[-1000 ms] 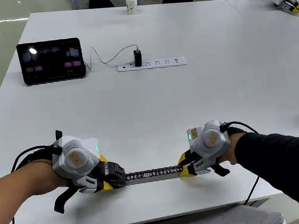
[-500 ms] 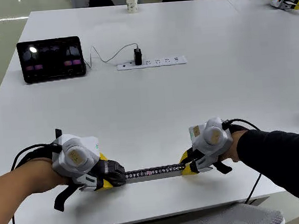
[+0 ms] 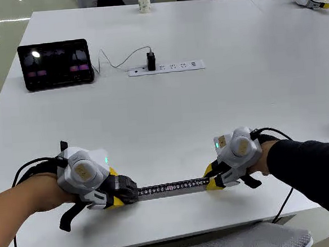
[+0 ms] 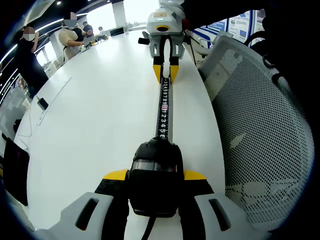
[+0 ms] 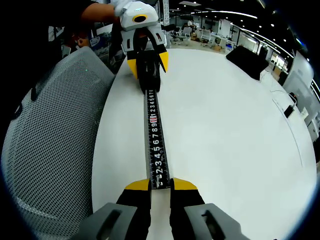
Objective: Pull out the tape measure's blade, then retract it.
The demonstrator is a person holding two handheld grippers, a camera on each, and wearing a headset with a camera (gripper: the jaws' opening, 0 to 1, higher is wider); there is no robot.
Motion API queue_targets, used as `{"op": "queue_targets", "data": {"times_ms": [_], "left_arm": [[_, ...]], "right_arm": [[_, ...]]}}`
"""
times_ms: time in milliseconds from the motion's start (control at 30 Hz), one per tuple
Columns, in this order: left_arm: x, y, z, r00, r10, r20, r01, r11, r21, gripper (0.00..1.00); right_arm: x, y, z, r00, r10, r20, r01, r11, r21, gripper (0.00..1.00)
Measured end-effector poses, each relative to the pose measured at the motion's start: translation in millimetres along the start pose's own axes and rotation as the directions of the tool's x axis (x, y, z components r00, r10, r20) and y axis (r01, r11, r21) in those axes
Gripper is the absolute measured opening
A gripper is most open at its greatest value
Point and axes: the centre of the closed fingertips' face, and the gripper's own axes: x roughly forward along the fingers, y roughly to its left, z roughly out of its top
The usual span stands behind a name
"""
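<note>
Left gripper clamps the tape's black case at the table's near edge. Right gripper pinches the blade tip, the blade stretched between them. The head view adds a tablet and power strip far left; the gripper views add a mesh chair.

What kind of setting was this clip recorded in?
Probably an open-plan office or lab: a large white table with a white power strip and a black tablet, a grey mesh office chair beside it, and people standing in the background.
</note>
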Motion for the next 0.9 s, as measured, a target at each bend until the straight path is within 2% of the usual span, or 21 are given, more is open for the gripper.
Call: {"op": "queue_targets", "data": {"times_ms": [900], "left_arm": [[0.4, 0.6, 0.0, 1.0000, 0.003, 0.001, -0.003, 1.000, -0.004, 0.32]], "right_arm": [[-11.4, -3.4, -17.3, 0.9999, -0.004, -0.015, 0.004, 1.000, 0.012, 0.10]]}}
